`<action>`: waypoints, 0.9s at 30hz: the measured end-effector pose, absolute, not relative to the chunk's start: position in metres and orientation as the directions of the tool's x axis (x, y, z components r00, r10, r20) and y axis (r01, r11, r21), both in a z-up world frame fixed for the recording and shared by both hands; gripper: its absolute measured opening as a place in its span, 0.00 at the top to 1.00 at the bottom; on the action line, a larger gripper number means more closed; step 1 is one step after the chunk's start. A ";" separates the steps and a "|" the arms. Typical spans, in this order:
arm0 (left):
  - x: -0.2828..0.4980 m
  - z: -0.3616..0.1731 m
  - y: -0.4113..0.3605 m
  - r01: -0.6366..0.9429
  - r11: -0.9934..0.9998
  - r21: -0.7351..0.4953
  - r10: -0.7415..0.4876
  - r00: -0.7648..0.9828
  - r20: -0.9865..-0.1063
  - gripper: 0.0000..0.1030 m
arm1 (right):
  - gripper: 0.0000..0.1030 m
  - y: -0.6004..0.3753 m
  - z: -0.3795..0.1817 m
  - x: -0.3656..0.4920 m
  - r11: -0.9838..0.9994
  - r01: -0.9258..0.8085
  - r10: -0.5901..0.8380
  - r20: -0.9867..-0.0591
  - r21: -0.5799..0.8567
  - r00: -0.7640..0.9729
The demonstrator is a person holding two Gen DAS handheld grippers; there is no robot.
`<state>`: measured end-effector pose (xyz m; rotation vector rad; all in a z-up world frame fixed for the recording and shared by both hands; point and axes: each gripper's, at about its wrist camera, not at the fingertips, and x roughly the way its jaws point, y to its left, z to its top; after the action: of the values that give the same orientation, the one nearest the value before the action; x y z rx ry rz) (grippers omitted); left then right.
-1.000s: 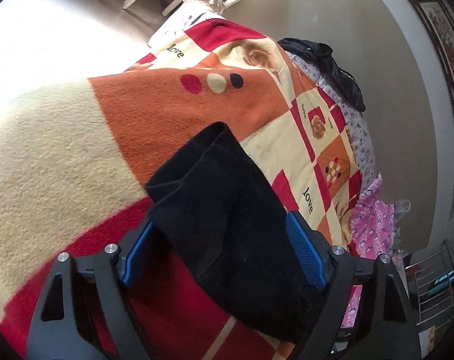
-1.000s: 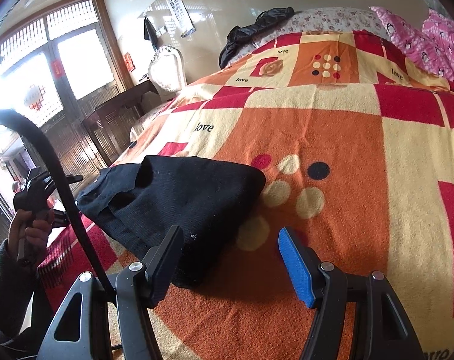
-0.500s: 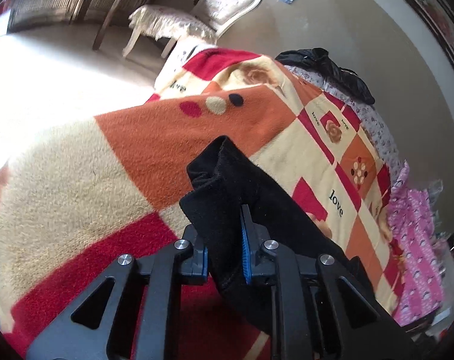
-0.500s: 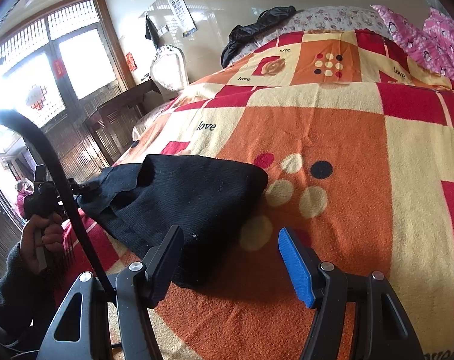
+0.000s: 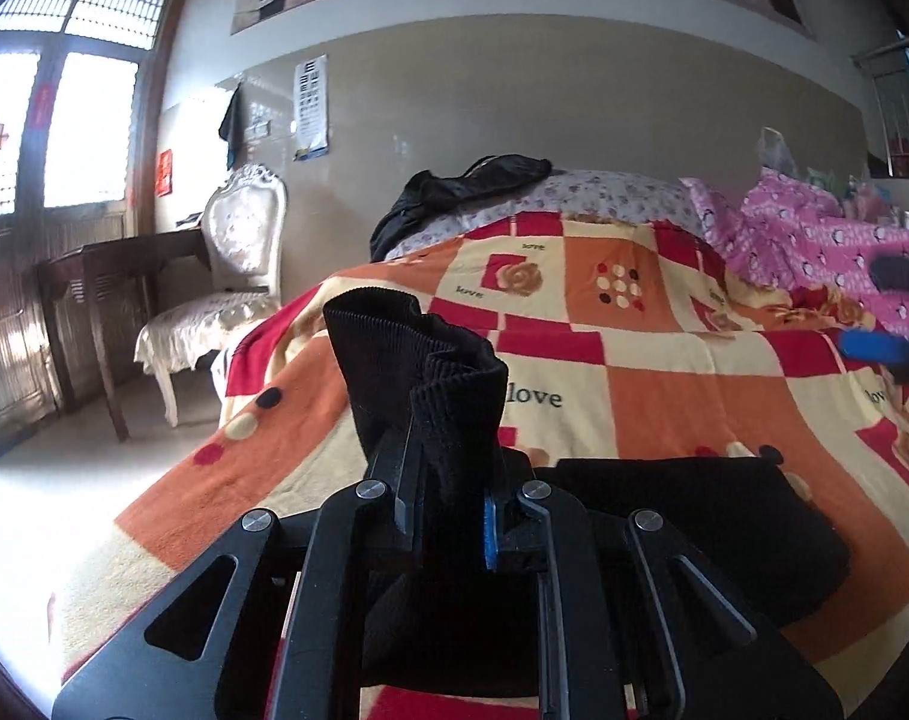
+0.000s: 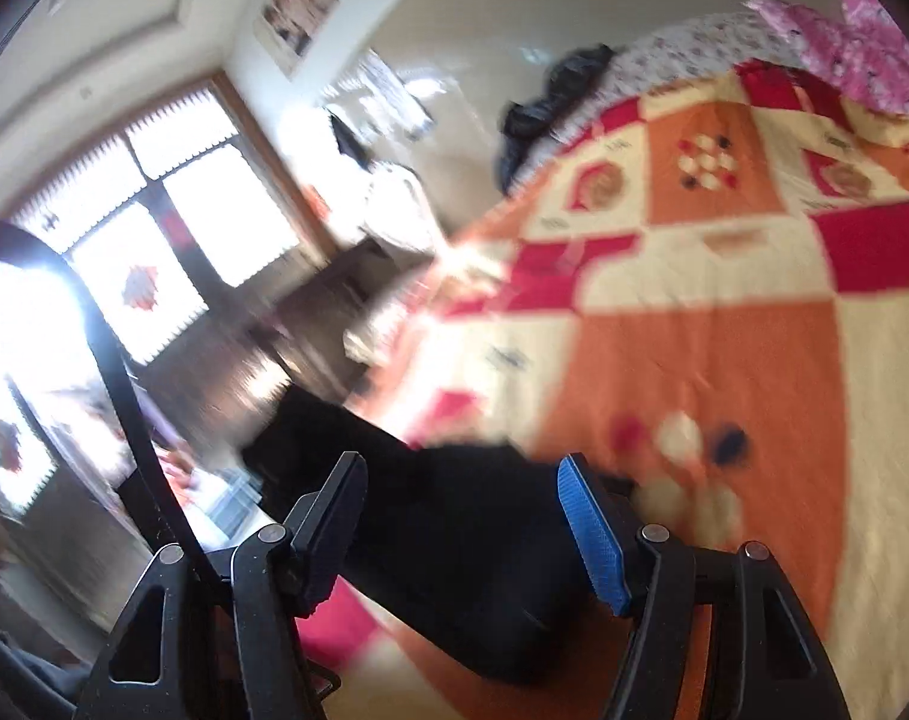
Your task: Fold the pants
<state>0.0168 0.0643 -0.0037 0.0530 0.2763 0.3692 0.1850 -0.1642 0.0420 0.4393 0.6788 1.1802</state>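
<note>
Black corduroy pants (image 5: 694, 516) lie folded on the patchwork blanket (image 5: 664, 396). One end of the pants (image 5: 418, 360) stands raised off the bed, and my left gripper (image 5: 448, 471) is shut on it. In the right wrist view, which is blurred, my right gripper (image 6: 459, 465) hangs above the pants (image 6: 442, 570). Its jaws are opening, the dark cloth shows in the gap below them, and the pads press on nothing. A blue pad of the right gripper (image 5: 874, 348) shows at the right edge of the left wrist view.
A black garment (image 5: 466, 186) and pink bedding (image 5: 814, 234) lie at the head of the bed. A white chair (image 5: 238, 252) and a dark wooden table (image 5: 106, 264) stand left of the bed. A black cable (image 6: 118, 372) arcs across the left of the right wrist view.
My left gripper went from wide open to shut on the pants' end, then rolled upright and lifted it. My right gripper rose and tilted, and its view has blurred.
</note>
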 end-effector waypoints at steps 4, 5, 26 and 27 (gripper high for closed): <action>0.016 -0.007 0.051 -0.262 0.959 0.110 0.282 0.924 -0.258 0.89 | 0.28 -0.113 0.056 0.208 0.076 -0.640 0.986 -0.151 0.765 -0.063; 0.014 -0.008 0.048 -0.247 0.962 0.117 0.270 0.929 -0.255 0.89 | 0.28 -0.102 0.054 0.211 0.061 -0.618 0.985 -0.149 0.784 -0.092; 0.017 -0.023 -0.013 0.030 0.976 0.217 0.048 0.937 -0.346 0.89 | 0.91 -0.062 0.028 0.205 0.365 -0.729 0.839 -0.544 0.579 -0.011; 0.020 -0.023 -0.017 0.042 0.977 0.207 0.036 0.933 -0.359 0.89 | 0.91 -0.067 0.026 0.205 0.368 -0.724 0.841 -0.541 0.583 -0.009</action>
<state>0.0195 -0.0166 -0.0232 0.2144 0.3701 -0.0029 0.2055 -0.0669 0.0257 0.1478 0.9773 1.2431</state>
